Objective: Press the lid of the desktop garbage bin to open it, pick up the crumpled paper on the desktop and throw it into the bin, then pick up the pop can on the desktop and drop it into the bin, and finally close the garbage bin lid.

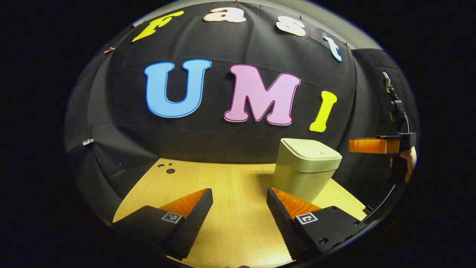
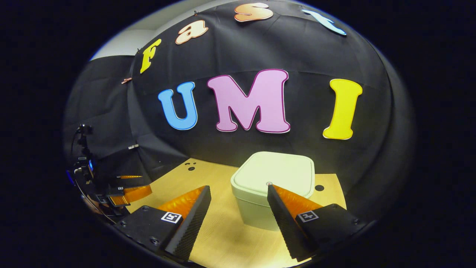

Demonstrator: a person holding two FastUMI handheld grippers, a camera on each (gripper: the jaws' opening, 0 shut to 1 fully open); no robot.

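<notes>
Right gripper view: wooden desktop [image 2: 223, 238], black cloth wall [image 2: 297, 156].

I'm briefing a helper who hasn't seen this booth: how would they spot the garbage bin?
Look at the light wooden desktop before the black cloth wall. The garbage bin stands near its back, a pale, squarish tub with rounded corners. Its flat lid is closed.
</notes>
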